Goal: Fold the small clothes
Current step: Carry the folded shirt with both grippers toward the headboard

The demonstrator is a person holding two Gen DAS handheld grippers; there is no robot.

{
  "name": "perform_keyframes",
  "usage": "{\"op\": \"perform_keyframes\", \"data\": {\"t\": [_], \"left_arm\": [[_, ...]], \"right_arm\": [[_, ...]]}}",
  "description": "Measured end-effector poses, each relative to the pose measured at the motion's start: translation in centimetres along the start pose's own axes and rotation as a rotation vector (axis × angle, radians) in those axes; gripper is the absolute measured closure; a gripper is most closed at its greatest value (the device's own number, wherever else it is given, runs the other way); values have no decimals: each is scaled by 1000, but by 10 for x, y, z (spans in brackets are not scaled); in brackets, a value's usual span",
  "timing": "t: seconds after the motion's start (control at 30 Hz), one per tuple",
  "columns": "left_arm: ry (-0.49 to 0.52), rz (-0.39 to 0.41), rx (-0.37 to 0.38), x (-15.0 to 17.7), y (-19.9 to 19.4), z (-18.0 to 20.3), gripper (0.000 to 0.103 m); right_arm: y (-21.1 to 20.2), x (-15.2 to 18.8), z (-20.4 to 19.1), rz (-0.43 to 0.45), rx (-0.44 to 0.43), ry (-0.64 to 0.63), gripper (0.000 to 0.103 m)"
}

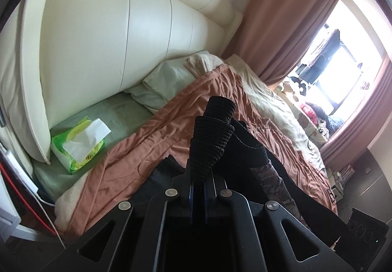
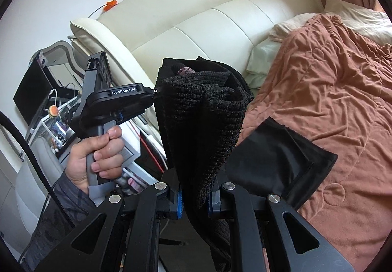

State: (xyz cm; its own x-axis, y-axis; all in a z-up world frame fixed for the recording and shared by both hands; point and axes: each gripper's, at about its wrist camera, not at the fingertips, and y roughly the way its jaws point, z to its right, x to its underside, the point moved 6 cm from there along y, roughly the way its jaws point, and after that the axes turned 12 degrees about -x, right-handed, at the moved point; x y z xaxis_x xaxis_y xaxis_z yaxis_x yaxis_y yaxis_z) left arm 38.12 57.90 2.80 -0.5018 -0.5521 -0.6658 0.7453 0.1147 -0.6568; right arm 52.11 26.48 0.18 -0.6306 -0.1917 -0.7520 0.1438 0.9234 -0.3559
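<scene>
Behind everything we see 1 cream padded headboard [image 1: 110,34] and 1 bed under a rust-coloured quilt [image 2: 330,90]; 1 green tissue pack [image 1: 78,147] lies on the sheet, 2 pale pillows [image 1: 159,86] beside it; 1 flat black cloth [image 2: 276,157] rests on the quilt. We hold 1 black knit garment [image 2: 203,125] off the bed between 2 grippers — our left gripper [image 1: 198,188] is clamped on it; our right gripper [image 2: 194,198] pinches it too; 1 hand [image 2: 98,159] grips the left handle.

Daylight from the overexposed window [image 1: 343,56] lights the room; fisheye edges curve, dark-vignetted, sharp focus.
</scene>
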Motion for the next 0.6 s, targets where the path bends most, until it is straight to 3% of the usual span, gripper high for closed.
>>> {"op": "perform_keyframes", "data": {"t": [0.6], "left_arm": [[31,-139,-101,-1,167,1,98]], "right_arm": [[44,-9,116,-46,102,110,92]]}}
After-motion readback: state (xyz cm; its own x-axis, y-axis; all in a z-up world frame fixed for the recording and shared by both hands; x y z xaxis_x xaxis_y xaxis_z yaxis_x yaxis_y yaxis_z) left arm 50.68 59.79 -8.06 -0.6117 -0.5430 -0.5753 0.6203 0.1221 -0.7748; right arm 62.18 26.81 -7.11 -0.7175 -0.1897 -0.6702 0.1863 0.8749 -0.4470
